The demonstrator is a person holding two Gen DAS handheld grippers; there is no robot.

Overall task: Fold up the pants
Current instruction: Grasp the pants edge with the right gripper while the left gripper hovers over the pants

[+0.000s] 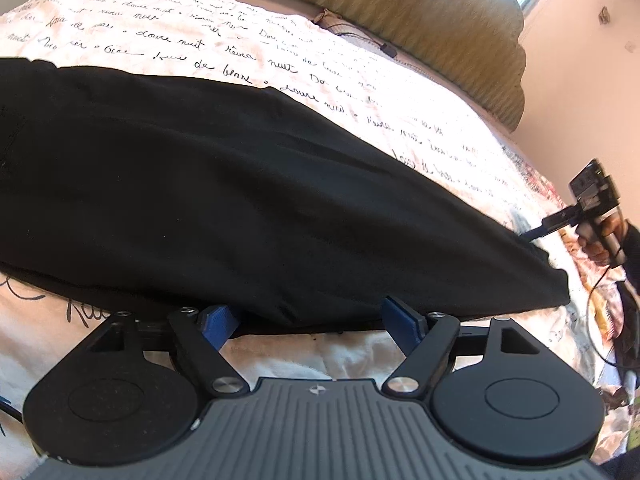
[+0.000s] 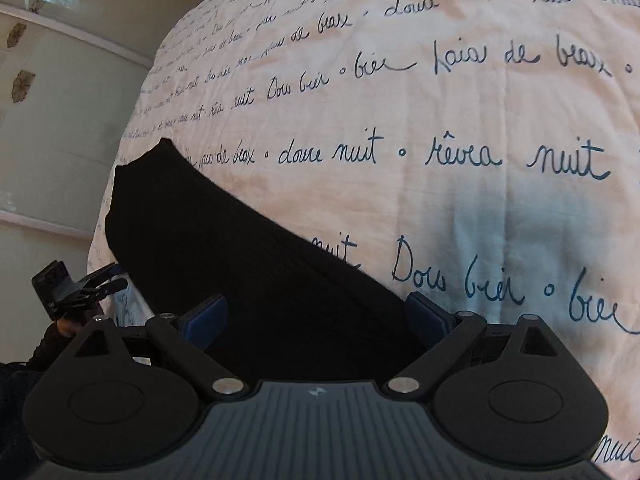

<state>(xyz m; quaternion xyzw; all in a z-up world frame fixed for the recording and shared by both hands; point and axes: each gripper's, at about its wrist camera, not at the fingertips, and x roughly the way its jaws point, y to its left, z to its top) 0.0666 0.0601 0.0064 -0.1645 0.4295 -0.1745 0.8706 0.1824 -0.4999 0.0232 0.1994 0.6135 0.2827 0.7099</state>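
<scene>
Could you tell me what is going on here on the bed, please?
A person is folding long black fabric pants lying flat on a white bedspread printed with handwriting. The left tool sits open at the pants' near edge, and the right tool is open over one end. Neither grips the fabric.

Item: long black soft-fabric pants [image 1: 240, 200], laid flat lengthwise on what I see as a cream coverlet with dark script; smooth, few wrinkles, one narrow end near my right side, near edge facing me.
</scene>
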